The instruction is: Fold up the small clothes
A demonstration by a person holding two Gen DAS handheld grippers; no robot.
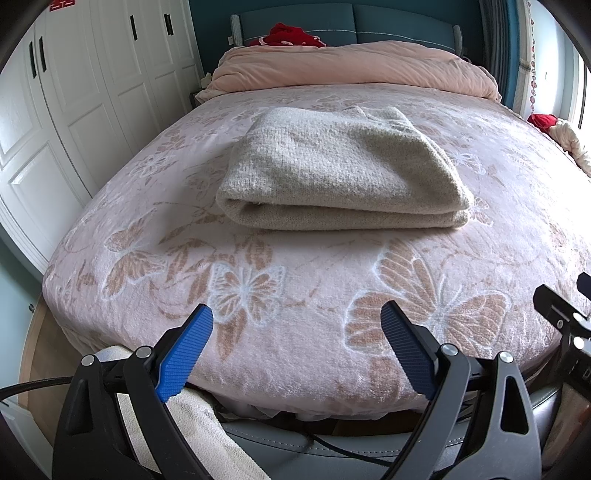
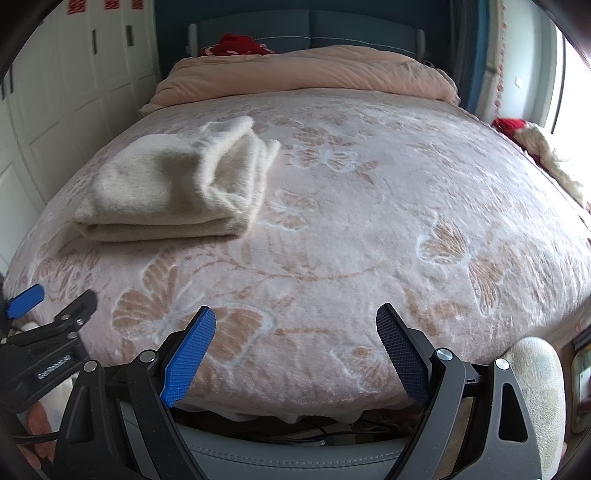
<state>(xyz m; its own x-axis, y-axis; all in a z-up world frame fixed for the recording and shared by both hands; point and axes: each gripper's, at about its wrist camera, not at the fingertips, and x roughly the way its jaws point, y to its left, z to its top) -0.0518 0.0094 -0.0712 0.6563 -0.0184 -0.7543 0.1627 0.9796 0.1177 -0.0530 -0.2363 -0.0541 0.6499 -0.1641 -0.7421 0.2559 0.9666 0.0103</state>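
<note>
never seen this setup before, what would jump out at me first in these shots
The cream knit garment, already folded into a thick bundle, lies alone in the middle of the pink butterfly-print blanket covering the bed. In the foreground the left gripper and right gripper hang over the near edge of the bed, blue-padded jaws wide apart and holding nothing. At the far end a peach duvet is heaped below the teal headboard.

Folded knits: I count 1, cream sweater (image 1: 340, 173), mid bed (image 1: 258, 369), nearer its left edge.
Grippers: 2, left gripper (image 1: 297, 325) & right gripper (image 2: 295, 325), each w/ 2 blue pads, at foot edge.
Quilts: 1 pink quilt (image 1: 351, 68) rolled at head edge.
Red items: 2, red cloth (image 1: 291, 35) at headboard, red bundle (image 1: 543, 120) at right edge.
</note>
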